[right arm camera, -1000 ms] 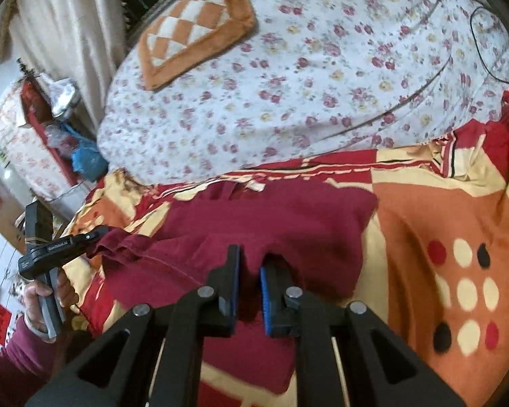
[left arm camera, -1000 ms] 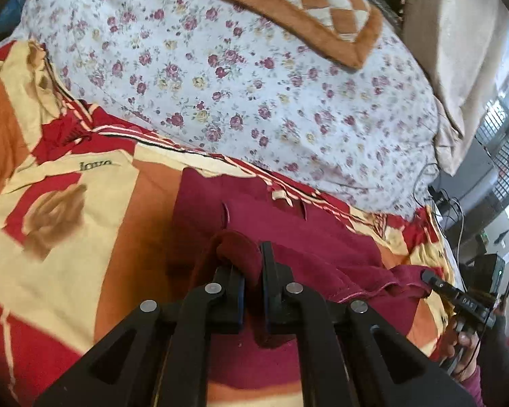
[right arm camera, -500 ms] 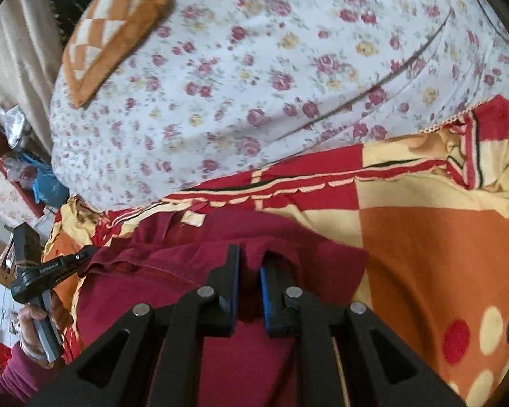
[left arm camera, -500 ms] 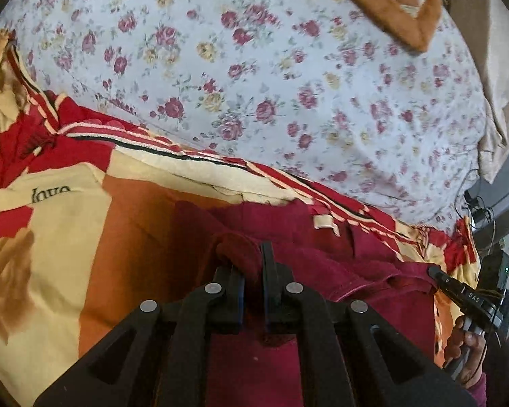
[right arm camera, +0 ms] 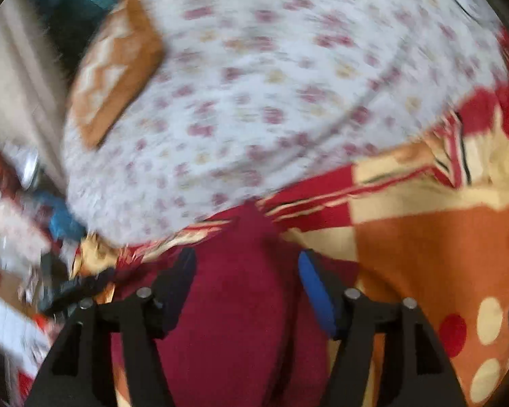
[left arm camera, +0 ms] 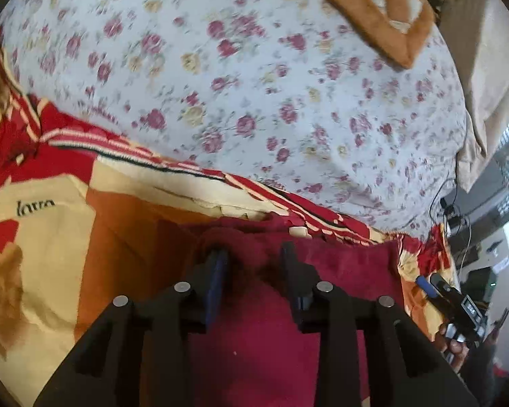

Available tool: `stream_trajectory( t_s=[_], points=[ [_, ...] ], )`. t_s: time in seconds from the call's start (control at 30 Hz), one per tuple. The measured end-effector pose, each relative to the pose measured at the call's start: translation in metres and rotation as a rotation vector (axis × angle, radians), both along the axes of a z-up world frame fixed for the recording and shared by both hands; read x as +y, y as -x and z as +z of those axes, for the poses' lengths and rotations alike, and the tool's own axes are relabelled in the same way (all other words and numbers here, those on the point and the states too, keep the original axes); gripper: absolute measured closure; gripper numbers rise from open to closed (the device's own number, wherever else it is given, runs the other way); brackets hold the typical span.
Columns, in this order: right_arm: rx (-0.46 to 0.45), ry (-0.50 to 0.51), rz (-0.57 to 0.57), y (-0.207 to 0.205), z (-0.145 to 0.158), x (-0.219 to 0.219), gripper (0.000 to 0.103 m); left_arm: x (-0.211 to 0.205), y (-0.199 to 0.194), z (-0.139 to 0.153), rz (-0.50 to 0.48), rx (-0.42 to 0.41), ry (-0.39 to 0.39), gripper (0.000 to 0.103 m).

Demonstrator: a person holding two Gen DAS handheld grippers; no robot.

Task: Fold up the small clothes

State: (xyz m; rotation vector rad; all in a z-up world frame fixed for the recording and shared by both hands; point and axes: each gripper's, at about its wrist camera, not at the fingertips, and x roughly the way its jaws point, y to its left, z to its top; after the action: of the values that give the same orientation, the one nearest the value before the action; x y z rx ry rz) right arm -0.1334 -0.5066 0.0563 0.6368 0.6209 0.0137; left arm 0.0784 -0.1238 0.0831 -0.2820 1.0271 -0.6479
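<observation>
The maroon garment [left arm camera: 288,322] lies on the red-and-orange patterned blanket [left arm camera: 68,237] of a bed, just below a floral quilt [left arm camera: 254,84] bearing an orange checked cushion [left arm camera: 373,0]. Both tools angle downward over it: left tool [left arm camera: 252,254] and right tool [right arm camera: 246,264] are opening, cloth bunched between their released pads.

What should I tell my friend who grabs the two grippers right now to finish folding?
Left gripper: jaws opening, dark red garment between them, not pinched.
Right gripper: jaws opening, the cloth's other edge between them, let go.
The garment lies on the orange-and-red blanket, its far edge near the floral quilt.
Done: one fold laid down, it seems.
Left: pull back, check the edges, fold again if needed.
</observation>
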Motion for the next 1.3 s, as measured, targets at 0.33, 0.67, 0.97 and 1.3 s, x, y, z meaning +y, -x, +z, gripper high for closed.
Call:
stream_trajectory(
  t_s=[0.33, 0.67, 0.97, 1.3],
  points=[
    [0.196, 0.303, 0.05, -0.068, -0.029, 0.051, 0.049, -0.003, -0.004, -0.017, 0.023, 0.019, -0.047, 0.055],
    [0.273, 0.224, -0.002, -0.054, -0.037, 0.025, 0.051, 0.003, -0.002, -0.048, 0.034, 0.138, -0.113, 0.055],
    [0.238, 0.22, 0.108, 0.05, -0.013, 0.056, 0.045, 0.043, 0.067, -0.021, -0.041, 0.078, -0.042, 0.055],
    [0.293, 0.313, 0.204, 0.073, -0.047, 0.102, 0.091, 0.065, 0.103, -0.04, -0.038, 0.11, -0.079, 0.055]
  ],
)
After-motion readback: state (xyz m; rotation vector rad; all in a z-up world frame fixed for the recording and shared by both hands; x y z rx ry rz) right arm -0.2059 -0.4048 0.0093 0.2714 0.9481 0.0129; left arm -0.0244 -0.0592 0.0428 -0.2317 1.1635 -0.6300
